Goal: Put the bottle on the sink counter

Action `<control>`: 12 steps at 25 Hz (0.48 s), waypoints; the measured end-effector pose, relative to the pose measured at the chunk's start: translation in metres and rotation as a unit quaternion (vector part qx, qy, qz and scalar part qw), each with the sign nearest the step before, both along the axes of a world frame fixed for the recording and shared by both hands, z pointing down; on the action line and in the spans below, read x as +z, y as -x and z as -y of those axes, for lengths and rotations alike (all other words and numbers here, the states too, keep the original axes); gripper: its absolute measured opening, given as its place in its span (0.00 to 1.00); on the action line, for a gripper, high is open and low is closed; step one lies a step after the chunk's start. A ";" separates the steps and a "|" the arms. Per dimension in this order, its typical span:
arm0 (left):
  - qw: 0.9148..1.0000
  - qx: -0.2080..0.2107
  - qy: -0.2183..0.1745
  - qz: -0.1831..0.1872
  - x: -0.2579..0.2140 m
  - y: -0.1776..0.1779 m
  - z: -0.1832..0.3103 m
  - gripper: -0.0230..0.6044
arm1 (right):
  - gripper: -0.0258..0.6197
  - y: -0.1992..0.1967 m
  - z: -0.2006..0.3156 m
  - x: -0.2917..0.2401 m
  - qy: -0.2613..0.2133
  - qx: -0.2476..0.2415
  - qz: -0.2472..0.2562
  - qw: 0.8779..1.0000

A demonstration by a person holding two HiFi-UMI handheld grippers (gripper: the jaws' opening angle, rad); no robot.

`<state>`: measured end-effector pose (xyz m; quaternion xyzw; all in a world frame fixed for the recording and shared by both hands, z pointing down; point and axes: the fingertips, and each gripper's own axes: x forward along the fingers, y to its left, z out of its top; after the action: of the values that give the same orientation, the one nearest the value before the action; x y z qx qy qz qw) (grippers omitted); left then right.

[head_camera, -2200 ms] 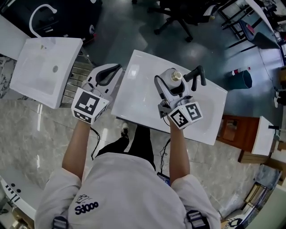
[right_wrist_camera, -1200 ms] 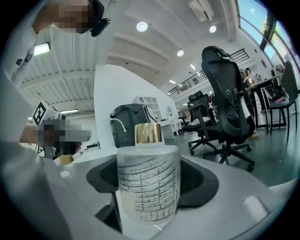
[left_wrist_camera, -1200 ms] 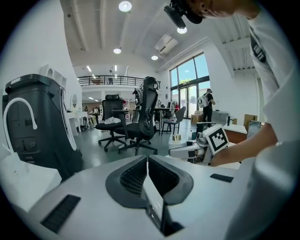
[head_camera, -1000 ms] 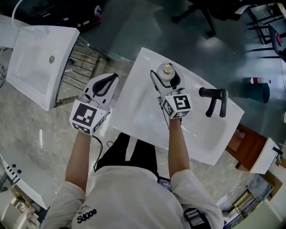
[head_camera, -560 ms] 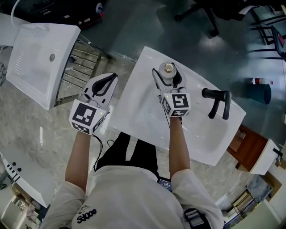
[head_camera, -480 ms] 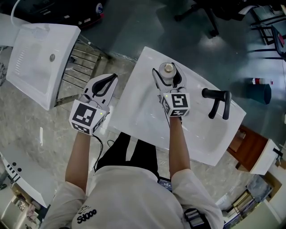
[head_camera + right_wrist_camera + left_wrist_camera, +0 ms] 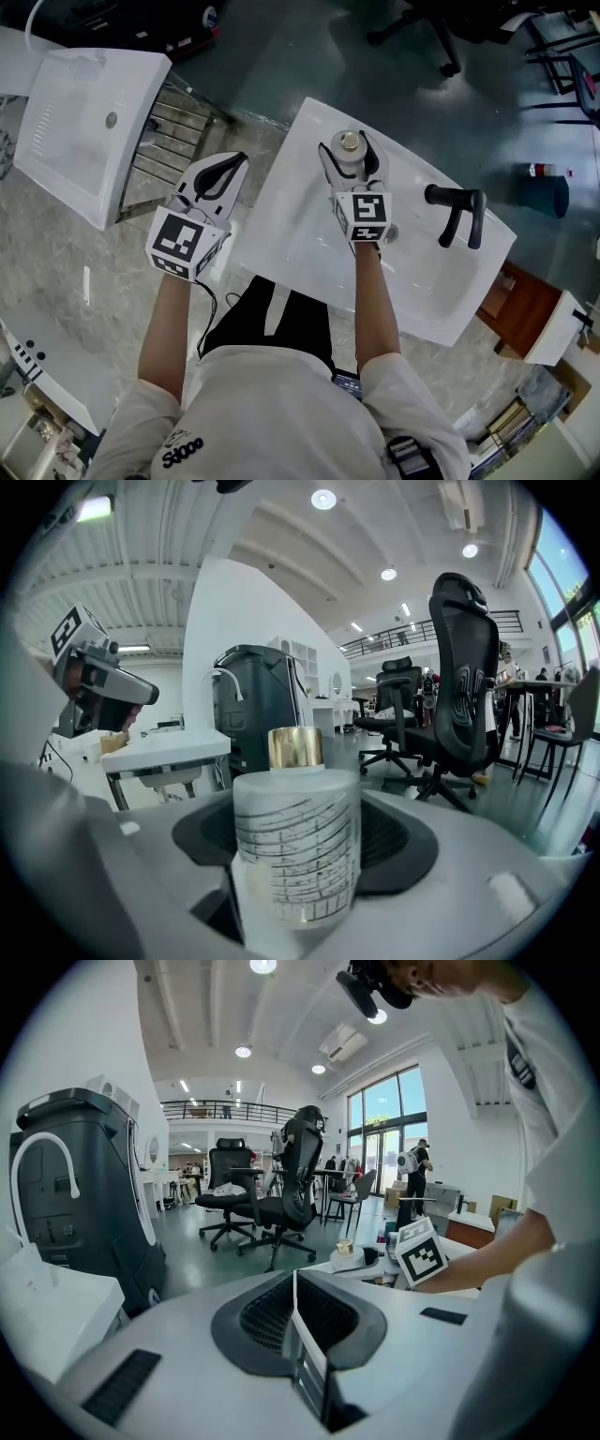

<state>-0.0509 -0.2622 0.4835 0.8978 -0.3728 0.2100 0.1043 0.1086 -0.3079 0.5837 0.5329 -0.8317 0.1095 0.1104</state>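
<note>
– while the right claw (image 7: 348, 153) is clamped on the bottle (image 7: 296, 855), what could go wrong?
– lots. the bottle stands upright in that claw, over the far part of the white sink bench (image 7: 295, 220), near its back edge. i cannot tell if its bottom is touching the bench yet. if the claw lets go too high, i think the bottle would drop and tip over.
– and if it goes too near the edge?
– then it could fall off onto the floor (image 7: 272, 56). the bench also seems to dip in the middle, so on a sloped part it might slide or lean. it needs a flat bit.
– can the claw knock it?
– i think so. if the claw pulls back before its two sides are wide apart, it could drag the bottle along.
– what about the left claw (image 7: 241, 160)?
– its two sides are pressed together with nothing between them. it hangs in the air just beside the left edge of the bench, so it is not placed to catch anything.
– now count for me.
– one bottle, with one gold cap (image 7: 295, 747). two claws. one black tap (image 7: 456, 214) on this bench. two white sinks i can see well: this one, and another sink (image 7: 80, 127) off to the left, well apart.
</note>
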 end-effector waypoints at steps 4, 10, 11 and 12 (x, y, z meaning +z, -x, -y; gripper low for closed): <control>1.000 -0.003 -0.001 -0.002 0.000 0.001 0.003 0.06 | 0.58 0.001 0.000 0.004 0.009 0.001 -0.014 1.000; 1.000 -0.001 0.000 -0.005 -0.001 0.005 0.006 0.06 | 0.58 0.000 -0.001 0.005 0.014 0.008 -0.020 1.000; 1.000 -0.001 0.001 -0.005 -0.001 0.005 0.005 0.06 | 0.58 -0.001 -0.002 0.005 0.016 0.010 -0.022 1.000; 1.000 0.000 0.000 -0.006 -0.001 0.004 0.005 0.06 | 0.58 -0.001 -0.002 0.006 0.018 0.011 -0.025 0.999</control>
<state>-0.0551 -0.2674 0.4822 0.8991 -0.3719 0.2044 0.1070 0.1099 -0.3059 0.5898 0.5427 -0.8207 0.1124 0.1392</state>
